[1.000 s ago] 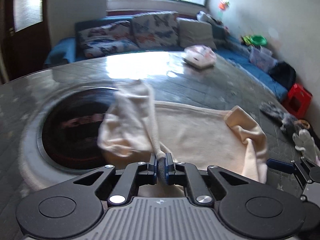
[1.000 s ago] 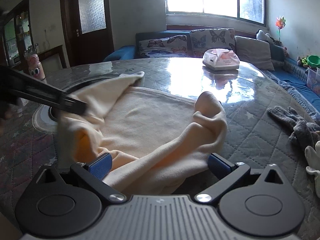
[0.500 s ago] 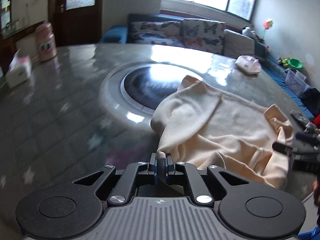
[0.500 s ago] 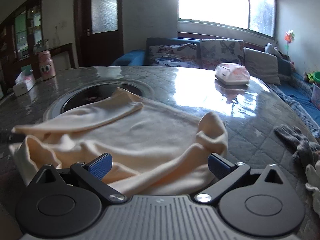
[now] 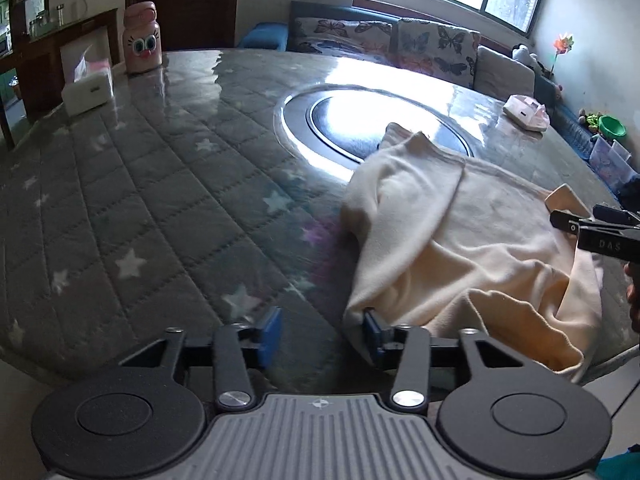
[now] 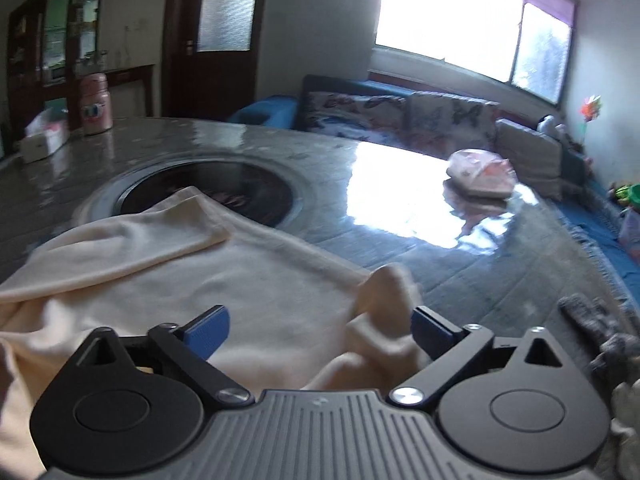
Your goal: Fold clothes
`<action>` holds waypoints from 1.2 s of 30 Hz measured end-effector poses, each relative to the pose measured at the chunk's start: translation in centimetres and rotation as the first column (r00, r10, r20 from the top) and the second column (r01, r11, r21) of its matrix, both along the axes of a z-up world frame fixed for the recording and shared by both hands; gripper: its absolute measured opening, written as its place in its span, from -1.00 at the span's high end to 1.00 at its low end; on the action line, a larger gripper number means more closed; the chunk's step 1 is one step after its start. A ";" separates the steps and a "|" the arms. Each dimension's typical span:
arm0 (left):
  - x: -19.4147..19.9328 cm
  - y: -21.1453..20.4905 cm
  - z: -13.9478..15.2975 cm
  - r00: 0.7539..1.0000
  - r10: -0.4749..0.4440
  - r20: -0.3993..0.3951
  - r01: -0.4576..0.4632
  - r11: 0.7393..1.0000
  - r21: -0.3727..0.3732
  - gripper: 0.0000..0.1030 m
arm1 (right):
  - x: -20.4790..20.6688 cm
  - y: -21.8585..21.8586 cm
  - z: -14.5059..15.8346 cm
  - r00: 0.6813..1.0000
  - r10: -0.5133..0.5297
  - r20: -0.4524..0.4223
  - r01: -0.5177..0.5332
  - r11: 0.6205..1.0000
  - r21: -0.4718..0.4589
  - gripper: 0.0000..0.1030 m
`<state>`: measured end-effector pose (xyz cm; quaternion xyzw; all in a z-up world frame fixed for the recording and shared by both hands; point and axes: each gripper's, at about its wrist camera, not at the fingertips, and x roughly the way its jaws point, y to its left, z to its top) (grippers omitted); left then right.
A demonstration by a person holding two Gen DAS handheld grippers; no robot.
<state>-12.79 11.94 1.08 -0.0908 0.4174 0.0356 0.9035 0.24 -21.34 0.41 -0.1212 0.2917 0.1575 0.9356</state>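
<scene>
Left claw (image 5: 318,334) spread wide, nothing pinched; its right blue pad just touching the near-left corner of the cream garment (image 5: 460,248), left pad over bare quilted table cover (image 5: 140,220). Right claw (image 6: 320,326) also spread wide, hovering low over the garment's near-right part, w/ a rumpled hump of fabric, prob a sleeve, bunched just inside its right pad; contact there not clear given the blur. Garment lying mostly flat on the table near the front edge, far end reaching onto the rim of the round dark inset (image 5: 384,128) at table centre, one side flap doubled over onto the body along the left. Prob laid near the edge so both claws reach it w/o stretching; both spread most likely because the cloth is down and a fresh hold is to be chosen, left at the corner, right at the sleeve hump. Fold judged early: one flap over, right side unsorted. Left view alone gives the loose near hem drooping toward the table edge, the right claw's tips from the side, the pink owl-faced bottle (image 5: 142,40) and white tissue box (image 5: 88,88) far left. Right view alone gives the grey gloves (image 6: 600,328) lying on the table at far right, apart from the garment, plus the pink packet (image 6: 480,172) more plainly, though soft w/ motion blur
</scene>
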 end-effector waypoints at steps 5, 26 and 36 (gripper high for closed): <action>1.2 0.6 1.3 0.999 -0.034 0.029 0.033 0.998 0.048 -0.29 | 2.7 -2.0 -0.7 0.996 -0.076 -0.040 0.076 0.997 -0.004 -0.45; 15.7 -3.4 2.0 0.980 -0.144 0.141 0.128 0.985 0.114 -0.47 | 1.0 -8.8 -1.1 0.965 -0.257 -0.051 0.256 0.966 -0.027 -0.12; 22.8 -5.0 -1.0 0.975 -0.194 0.110 0.179 0.974 0.136 -0.18 | 2.7 -6.5 1.0 0.995 -0.093 -0.048 0.095 0.994 0.052 -0.68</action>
